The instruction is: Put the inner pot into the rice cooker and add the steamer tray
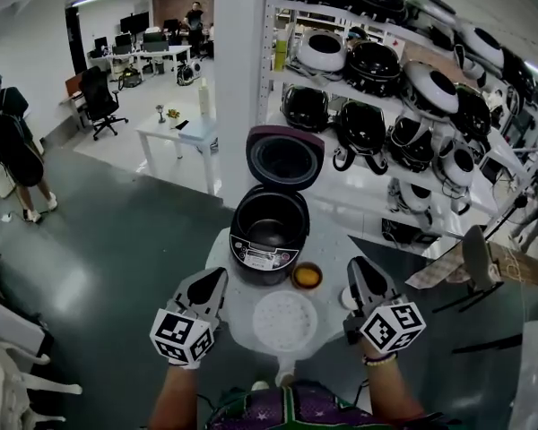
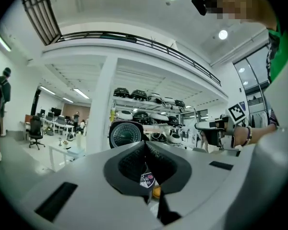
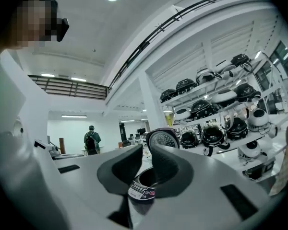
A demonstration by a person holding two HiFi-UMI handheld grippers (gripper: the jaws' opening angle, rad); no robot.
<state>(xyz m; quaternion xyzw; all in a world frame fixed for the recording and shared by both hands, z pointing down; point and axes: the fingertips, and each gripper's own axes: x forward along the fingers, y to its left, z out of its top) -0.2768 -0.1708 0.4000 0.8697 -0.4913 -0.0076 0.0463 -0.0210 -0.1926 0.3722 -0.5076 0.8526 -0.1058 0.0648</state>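
Left hand-held gripper [image 1: 219, 276] closed, empty; right hand-held gripper [image 1: 355, 267] likewise. Steamer tray [image 1: 285, 321], white perforated disc, flat on round white table [image 1: 327, 312] between them. Just beyond: rice cooker [image 1: 262, 260], glossy black, lid raised. Inner pot [image 1: 270, 229] inside, bottom dim.

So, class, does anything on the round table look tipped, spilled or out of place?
Nothing stands out: the rice cooker stands upright, lid open; the steamer tray lies flat before it, the orange bowl beside it. No spill shows.
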